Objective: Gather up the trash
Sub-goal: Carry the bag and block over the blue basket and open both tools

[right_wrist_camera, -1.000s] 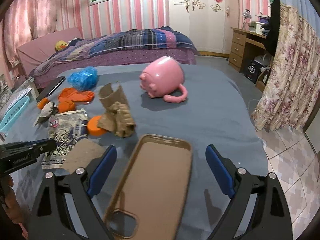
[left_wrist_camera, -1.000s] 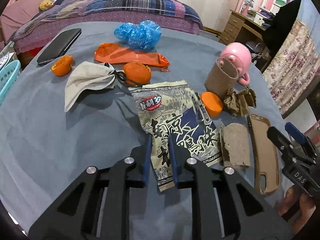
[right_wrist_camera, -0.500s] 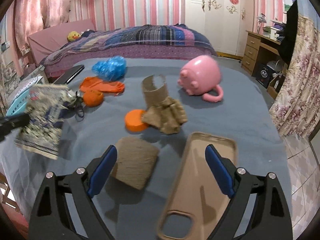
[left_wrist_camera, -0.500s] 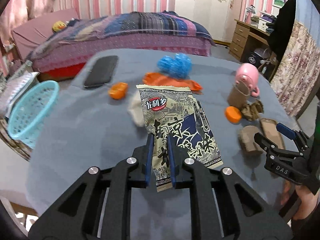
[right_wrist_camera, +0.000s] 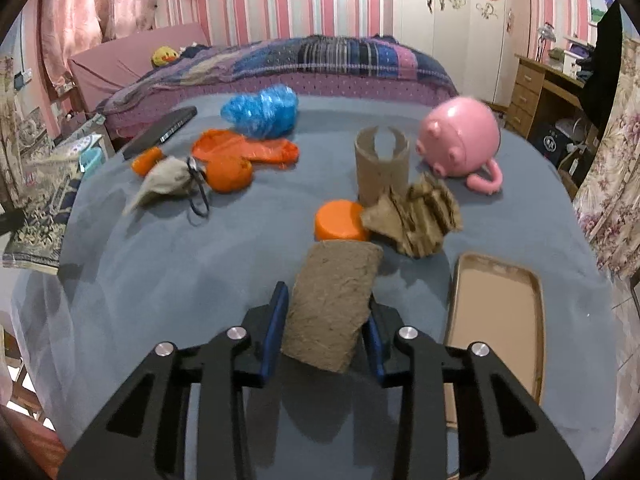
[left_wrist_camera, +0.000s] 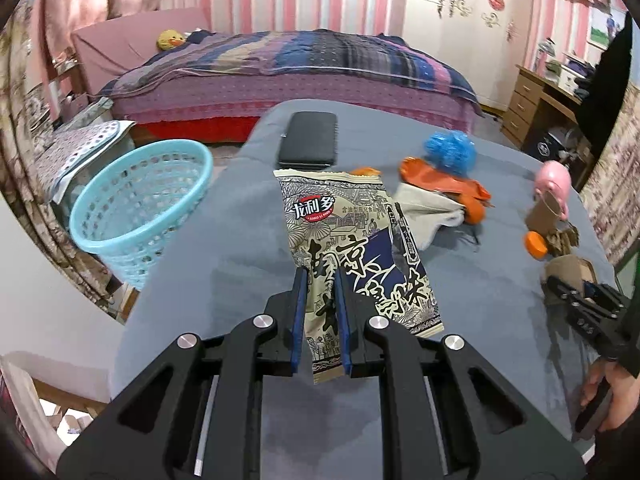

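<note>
My left gripper (left_wrist_camera: 320,276) is shut on a printed snack wrapper (left_wrist_camera: 340,220), holding it up above the grey-blue table. A light blue basket (left_wrist_camera: 128,260) stands beyond the table's left edge. My right gripper (right_wrist_camera: 326,300) has its jaws closing on a flattened brown cardboard tube (right_wrist_camera: 340,272), and both blue pads touch its sides. The left wrist view shows that gripper (left_wrist_camera: 580,300) at the far right with the tube (left_wrist_camera: 568,268). The wrapper (right_wrist_camera: 36,216) shows at the left edge of the right wrist view.
On the table lie a crumpled cardboard piece (right_wrist_camera: 416,220), an orange lid (right_wrist_camera: 340,220), an upright cardboard tube (right_wrist_camera: 380,168), a pink pig mug (right_wrist_camera: 460,140), a brown phone case (right_wrist_camera: 496,312), a blue bag (right_wrist_camera: 260,110), orange peel (right_wrist_camera: 230,172), a grey cloth (right_wrist_camera: 168,184) and a black case (left_wrist_camera: 308,144).
My left gripper has lifted the wrapper off the table and carried it left toward the basket side. My right gripper has shifted left from the phone case to the flattened tube and closed on it.
</note>
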Demonstrator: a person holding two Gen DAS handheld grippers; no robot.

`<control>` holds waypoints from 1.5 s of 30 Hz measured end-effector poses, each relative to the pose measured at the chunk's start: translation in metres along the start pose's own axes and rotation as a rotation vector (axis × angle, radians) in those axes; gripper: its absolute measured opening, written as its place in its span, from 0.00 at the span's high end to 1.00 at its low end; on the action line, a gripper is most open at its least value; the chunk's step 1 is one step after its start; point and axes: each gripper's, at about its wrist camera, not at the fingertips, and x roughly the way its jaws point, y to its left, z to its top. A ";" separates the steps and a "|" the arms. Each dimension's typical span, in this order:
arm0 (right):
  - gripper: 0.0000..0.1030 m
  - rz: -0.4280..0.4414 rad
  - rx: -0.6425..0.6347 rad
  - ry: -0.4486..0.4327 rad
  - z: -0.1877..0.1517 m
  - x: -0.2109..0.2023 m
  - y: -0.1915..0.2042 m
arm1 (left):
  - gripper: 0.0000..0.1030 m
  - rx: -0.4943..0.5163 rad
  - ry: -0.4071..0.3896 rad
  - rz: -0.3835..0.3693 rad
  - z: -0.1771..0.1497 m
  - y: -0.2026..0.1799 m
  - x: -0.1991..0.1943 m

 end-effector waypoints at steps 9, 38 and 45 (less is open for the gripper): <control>0.66 0.033 -0.047 -0.100 0.042 -0.017 0.032 | 0.88 -0.058 -0.037 0.023 0.007 0.035 -0.002; 0.66 0.280 -0.219 -0.163 0.148 0.061 0.240 | 0.88 -0.208 -0.144 0.274 0.063 0.222 0.022; 0.66 0.316 -0.224 -0.142 0.163 0.090 0.273 | 0.88 -0.195 -0.109 0.318 0.080 0.250 0.062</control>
